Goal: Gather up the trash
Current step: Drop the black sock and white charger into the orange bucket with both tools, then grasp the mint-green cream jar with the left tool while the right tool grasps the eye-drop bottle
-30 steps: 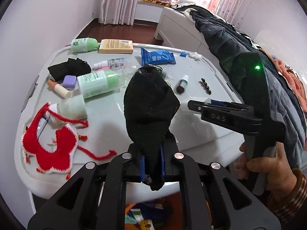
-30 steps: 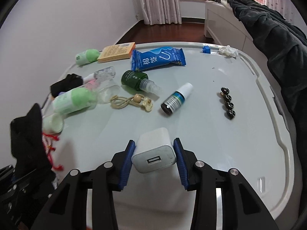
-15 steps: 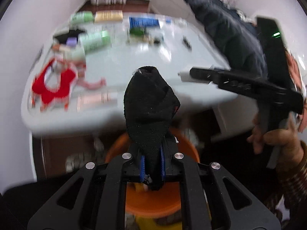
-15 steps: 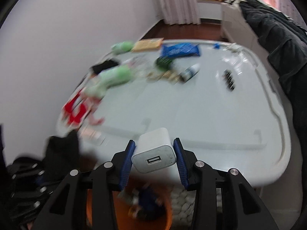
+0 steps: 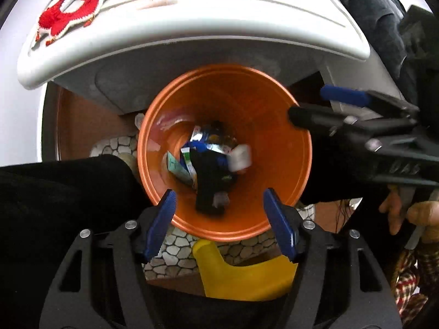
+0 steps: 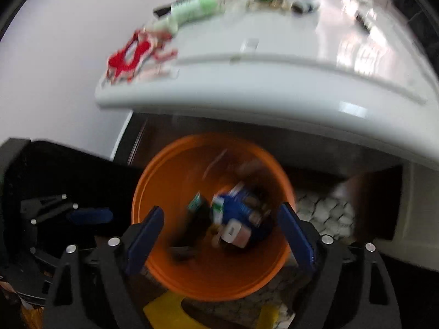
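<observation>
An orange bin (image 5: pixel 260 104) stands on the floor below the table's edge, and both grippers point down into it. My left gripper (image 5: pixel 221 224) hangs over the near rim, its jaws opening with nothing between the blue pads. A black sock (image 5: pixel 211 181) drops inside the bin onto wrappers. Beside it a white charger (image 5: pixel 241 157) falls, blurred. My right gripper (image 6: pixel 221 237), jaws opening too, is above the bin (image 6: pixel 164 181), with the charger (image 6: pixel 233 231) loose below it. In the left wrist view the right gripper (image 5: pixel 308 103) reaches in from the right.
The white table (image 5: pixel 192 27) overhangs the bin and carries a red knitted piece (image 5: pixel 71 13), green bottles (image 6: pixel 197 8) and a blue packet. A yellow object (image 5: pixel 241 271) and a pebble mat (image 5: pixel 115 145) lie by the bin. A hand (image 5: pixel 406 213) holds the right gripper.
Both grippers swung from above the table down over the orange bin. The left one let go of the black sock, the right one let go of the white charger; both things are dropping in.
</observation>
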The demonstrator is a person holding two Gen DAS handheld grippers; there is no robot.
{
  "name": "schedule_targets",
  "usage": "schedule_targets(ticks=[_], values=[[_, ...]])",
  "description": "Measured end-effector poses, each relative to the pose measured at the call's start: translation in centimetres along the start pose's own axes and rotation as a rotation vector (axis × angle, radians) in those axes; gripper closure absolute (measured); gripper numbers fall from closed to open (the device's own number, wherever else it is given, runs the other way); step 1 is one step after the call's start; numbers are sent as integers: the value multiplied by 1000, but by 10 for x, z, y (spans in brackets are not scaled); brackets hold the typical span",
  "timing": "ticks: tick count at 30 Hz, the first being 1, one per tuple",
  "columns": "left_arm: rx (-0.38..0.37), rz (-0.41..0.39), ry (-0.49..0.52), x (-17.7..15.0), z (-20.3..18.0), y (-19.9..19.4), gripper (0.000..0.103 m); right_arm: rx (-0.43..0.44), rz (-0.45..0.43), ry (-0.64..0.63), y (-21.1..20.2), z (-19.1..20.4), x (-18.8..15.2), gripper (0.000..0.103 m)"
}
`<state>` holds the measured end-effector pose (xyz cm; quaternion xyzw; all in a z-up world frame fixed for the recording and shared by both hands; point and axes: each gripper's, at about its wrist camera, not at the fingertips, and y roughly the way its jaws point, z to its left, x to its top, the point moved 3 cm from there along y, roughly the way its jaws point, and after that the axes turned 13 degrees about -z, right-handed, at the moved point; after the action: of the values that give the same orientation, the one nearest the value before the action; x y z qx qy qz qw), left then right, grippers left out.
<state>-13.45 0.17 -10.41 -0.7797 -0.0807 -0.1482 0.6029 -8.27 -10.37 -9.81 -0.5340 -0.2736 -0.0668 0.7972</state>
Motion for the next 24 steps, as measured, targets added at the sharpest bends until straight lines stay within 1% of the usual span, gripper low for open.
schedule_targets(ticks=[3, 4, 6, 8, 9, 10, 11, 12, 14, 16, 17, 19, 21, 22, 24], values=[[1, -63, -17, 13, 3, -9, 38, -11, -62, 4, -15, -4, 19, 16], [4, -111, -27, 23, 6, -17, 38, -9, -79, 7, -19, -7, 24, 16], [1, -215, -38, 46, 12, -34, 38, -14, -143, 10, -33, -12, 47, 16], [-11, -318, -36, 74, 17, -49, 38, -14, -212, 14, -49, -16, 76, 12], [-5, -366, -33, 90, 18, -55, 38, -11, -260, 22, -58, -18, 95, 9], [10, -410, -28, 107, 20, -62, 38, -12, -300, 30, -64, -20, 110, 6], [22, -440, -22, 120, 21, -65, 38, -14, -348, 39, -71, -21, 128, 6], [34, -472, -12, 134, 21, -69, 38, -13, -375, 42, -75, -23, 139, 6], [75, -523, 17, 163, 22, -71, 32, -16, -450, 49, -84, -28, 164, 6], [102, -568, 43, 187, 24, -68, 31, -30, -496, 52, -84, -35, 177, 6], [103, -576, 61, 198, 25, -64, 31, -42, -516, 53, -81, -40, 183, 6], [91, -557, 120, 217, 29, -53, 31, -65, -529, 59, -75, -50, 184, 6], [74, -535, 168, 234, 36, -41, 31, -88, -524, 55, -62, -59, 179, 6], [54, -515, 197, 245, 41, -34, 31, -115, -513, 54, -55, -66, 177, 6], [27, -492, 243, 262, 51, -22, 31, -132, -482, 58, -48, -73, 176, 6]])
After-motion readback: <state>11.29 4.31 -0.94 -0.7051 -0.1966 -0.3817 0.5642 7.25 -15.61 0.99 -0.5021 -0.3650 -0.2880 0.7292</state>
